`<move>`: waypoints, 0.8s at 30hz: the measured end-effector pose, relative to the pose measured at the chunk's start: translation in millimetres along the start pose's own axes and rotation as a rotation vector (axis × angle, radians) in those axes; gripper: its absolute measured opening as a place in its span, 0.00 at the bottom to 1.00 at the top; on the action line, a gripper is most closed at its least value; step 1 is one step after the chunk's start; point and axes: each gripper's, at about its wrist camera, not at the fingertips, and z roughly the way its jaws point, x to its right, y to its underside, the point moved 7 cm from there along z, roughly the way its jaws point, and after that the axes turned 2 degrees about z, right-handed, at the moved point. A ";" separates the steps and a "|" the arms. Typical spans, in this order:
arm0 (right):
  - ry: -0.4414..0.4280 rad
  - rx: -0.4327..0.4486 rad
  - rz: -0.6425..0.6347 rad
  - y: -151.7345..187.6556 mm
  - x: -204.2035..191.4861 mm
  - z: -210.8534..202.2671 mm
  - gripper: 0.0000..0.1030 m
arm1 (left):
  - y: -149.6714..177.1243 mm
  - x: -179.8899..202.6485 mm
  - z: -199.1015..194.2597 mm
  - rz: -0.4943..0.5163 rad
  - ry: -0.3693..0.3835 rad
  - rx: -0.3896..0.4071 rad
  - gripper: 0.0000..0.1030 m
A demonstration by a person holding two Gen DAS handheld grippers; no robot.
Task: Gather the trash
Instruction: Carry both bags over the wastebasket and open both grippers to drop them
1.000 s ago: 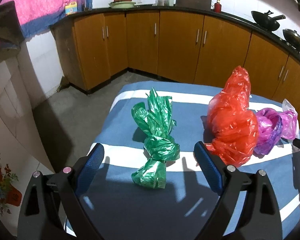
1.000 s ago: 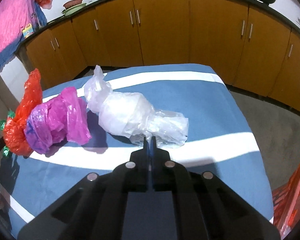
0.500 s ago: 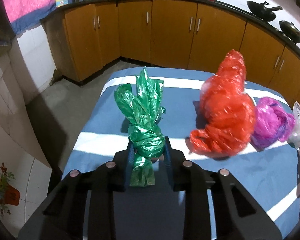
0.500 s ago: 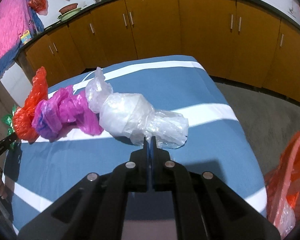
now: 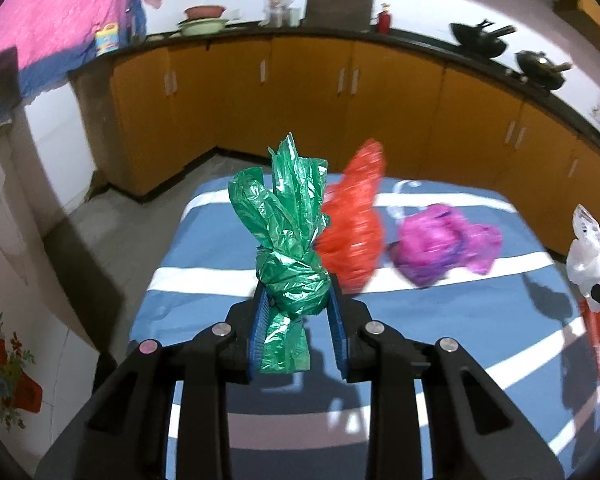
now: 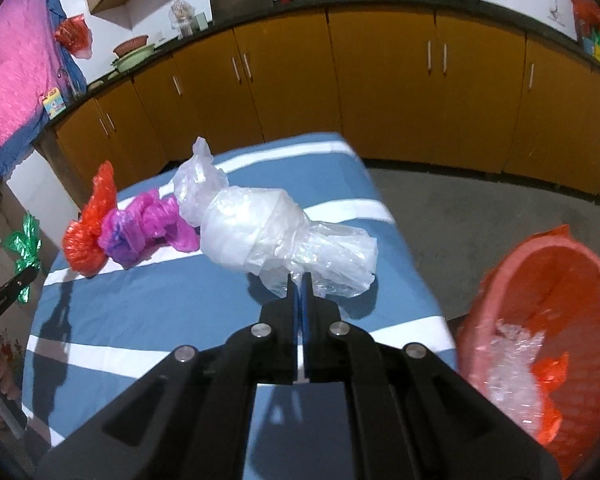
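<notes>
My left gripper (image 5: pixel 297 298) is shut on a knotted green plastic bag (image 5: pixel 288 240), which stands up between the blue pads, lifted off the blue striped table (image 5: pixel 228 268). A red bag (image 5: pixel 354 236) and a purple bag (image 5: pixel 440 248) lie on the table behind it. In the right wrist view my right gripper (image 6: pixel 300 280) is shut on the edge of a clear white bag (image 6: pixel 268 228), held above the table (image 6: pixel 180 320). The red bag (image 6: pixel 92 224), the purple bag (image 6: pixel 144 224) and the green bag (image 6: pixel 22 248) show at the left.
A red basket (image 6: pixel 540 312) with crumpled plastic inside stands on the floor right of the table. Orange kitchen cabinets (image 5: pixel 300 100) curve around the back, with pans (image 5: pixel 480 40) on the counter. A tiled wall (image 5: pixel 4 280) is at the left.
The left gripper closed around the green bag and lifted it off the table. The right gripper carried the clear bag up and to the right, bringing the red basket into view.
</notes>
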 end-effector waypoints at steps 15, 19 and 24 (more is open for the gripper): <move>0.098 0.163 0.076 -17.2 83.8 -116.7 0.03 | -27.4 134.8 -66.7 0.141 0.224 0.118 0.27; 0.125 0.184 0.111 -12.7 107.9 -135.5 0.03 | -26.9 166.6 -75.3 0.169 0.273 0.122 0.27; 0.162 0.201 0.161 -3.4 142.1 -155.5 0.03 | -20.2 212.6 -85.0 0.206 0.334 0.119 0.27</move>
